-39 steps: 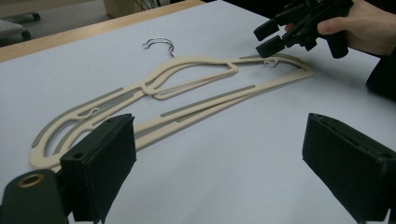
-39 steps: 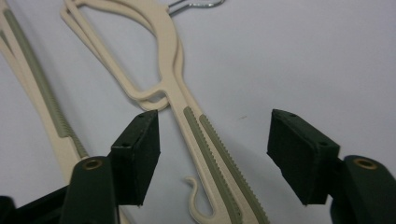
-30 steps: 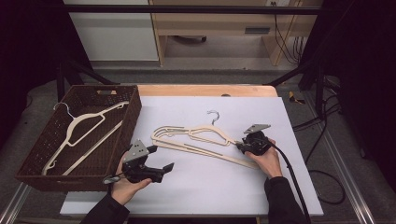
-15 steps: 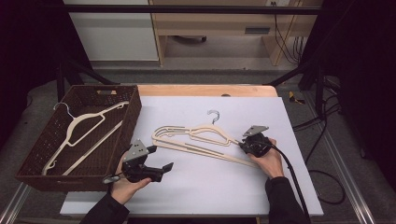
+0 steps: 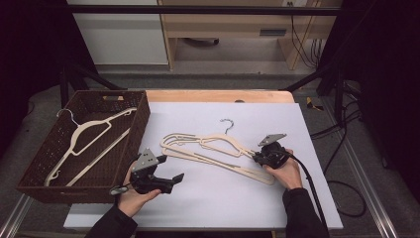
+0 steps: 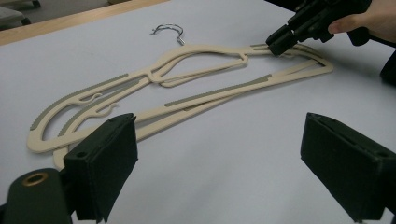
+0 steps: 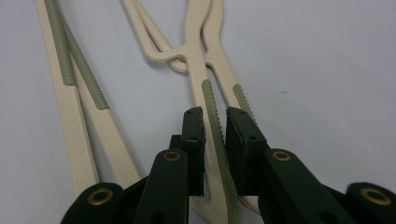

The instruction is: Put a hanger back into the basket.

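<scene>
Two cream plastic hangers [image 5: 218, 141] lie overlapped on the white table top [image 5: 307, 198], metal hook pointing away. My right gripper [image 5: 255, 157] is at their right end. Its jaws have just been closing, and they now pinch one hanger arm [image 7: 196, 56] on its grey ribbed strip; the second hanger [image 7: 70, 112] lies to the left. From the left gripper view, the right gripper [image 6: 275, 44] bites the far end of the hangers [image 6: 201, 47]. My left gripper [image 5: 171, 167] rests near the basket, jaws wide open [image 6: 219, 158] with nothing between them.
A dark wicker basket [image 5: 141, 124] stands at the left of the table with one more cream hanger [image 5: 84, 134] lying in it. A wooden strip [image 5: 218, 95] runs along the table's far edge. Cables hang off to the right.
The right gripper's jaws have closed in on the hanger's right end. Both hands and the hangers stay where they were.
</scene>
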A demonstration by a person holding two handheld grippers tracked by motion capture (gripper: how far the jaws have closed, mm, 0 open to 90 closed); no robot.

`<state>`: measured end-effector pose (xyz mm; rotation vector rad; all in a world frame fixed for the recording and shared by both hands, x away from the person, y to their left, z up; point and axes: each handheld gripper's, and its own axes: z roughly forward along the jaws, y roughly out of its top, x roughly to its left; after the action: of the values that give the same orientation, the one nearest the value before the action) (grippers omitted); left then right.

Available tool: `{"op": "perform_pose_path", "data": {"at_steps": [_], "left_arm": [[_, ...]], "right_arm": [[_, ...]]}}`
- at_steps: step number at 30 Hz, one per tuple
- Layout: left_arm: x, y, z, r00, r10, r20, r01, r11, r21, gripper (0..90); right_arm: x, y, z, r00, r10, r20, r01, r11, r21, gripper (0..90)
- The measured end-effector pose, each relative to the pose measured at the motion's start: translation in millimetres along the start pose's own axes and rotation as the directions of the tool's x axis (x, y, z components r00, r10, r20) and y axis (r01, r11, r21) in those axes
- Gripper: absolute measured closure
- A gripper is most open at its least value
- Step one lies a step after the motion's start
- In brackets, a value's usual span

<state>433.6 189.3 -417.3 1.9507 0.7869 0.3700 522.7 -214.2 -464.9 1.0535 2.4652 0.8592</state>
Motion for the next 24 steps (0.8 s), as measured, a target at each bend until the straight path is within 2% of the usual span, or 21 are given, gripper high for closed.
{"op": "perform_pose_path", "data": {"at_steps": [3,4,6,9,10,11,13,14,19,20,24], "left_arm": [[-0.5,-0.2,0.7,1.0000,0.003,0.003,-0.003,1.0000,0.004,10.9],[-0.6,-0.3,0.9,1.0000,0.002,0.002,-0.002,1.0000,0.003,10.9],[-0.5,-0.4,1.2,1.0000,0.002,0.003,-0.002,1.0000,0.003,10.9],[-0.3,-0.6,1.1,1.0000,0.002,0.002,-0.002,1.0000,0.004,10.9],[-0.2,-0.6,1.1,1.0000,0.003,0.002,-0.003,1.0000,0.004,10.9],[-0.1,-0.6,1.0,1.0000,0.004,0.001,-0.004,1.0000,0.004,10.9],[0.2,-0.8,1.2,1.0000,0.002,0.001,-0.002,1.0000,0.006,11.0],[0.3,-1.0,1.5,1.0000,0.002,0.001,-0.002,1.0000,0.007,11.0],[0.2,-1.9,4.9,1.0000,0.005,0.004,-0.005,0.9998,0.021,11.0],[0.0,-2.1,5.5,1.0000,0.006,0.004,-0.006,0.9997,0.021,11.0],[-0.9,-2.1,7.0,0.9999,0.010,0.010,-0.010,0.9996,0.026,11.0]], "right_arm": [[1.0,-0.2,4.0,0.9995,0.018,-0.026,-0.017,1.000,0.013,67.6],[2.2,-0.4,5.8,0.9997,0.010,-0.024,-0.009,1.000,0.020,70.2],[1.8,-0.2,6.0,0.9986,0.028,-0.045,-0.028,1.000,0.009,76.1],[1.4,-0.3,5.5,0.9979,0.020,-0.062,-0.020,1.000,0.011,77.5],[3.9,0.3,4.5,0.9973,0.042,-0.060,-0.041,0.999,0.022,78.1],[2.7,-0.1,4.3,0.9972,0.019,-0.072,-0.018,1.000,0.015,78.6],[3.3,0.3,2.1,0.9946,0.021,-0.102,-0.021,1.000,0.006,79.4],[4.2,0.7,0.4,0.9948,0.032,-0.097,-0.031,0.999,0.016,79.4],[4.4,-0.9,2.3,0.9944,0.004,-0.105,-0.002,1.000,0.018,79.3],[6.0,-1.1,3.6,0.9950,0.014,-0.099,-0.012,1.000,0.019,79.2],[6.7,-1.9,4.9,0.9955,-0.005,-0.095,0.005,1.000,0.003,77.8]]}}
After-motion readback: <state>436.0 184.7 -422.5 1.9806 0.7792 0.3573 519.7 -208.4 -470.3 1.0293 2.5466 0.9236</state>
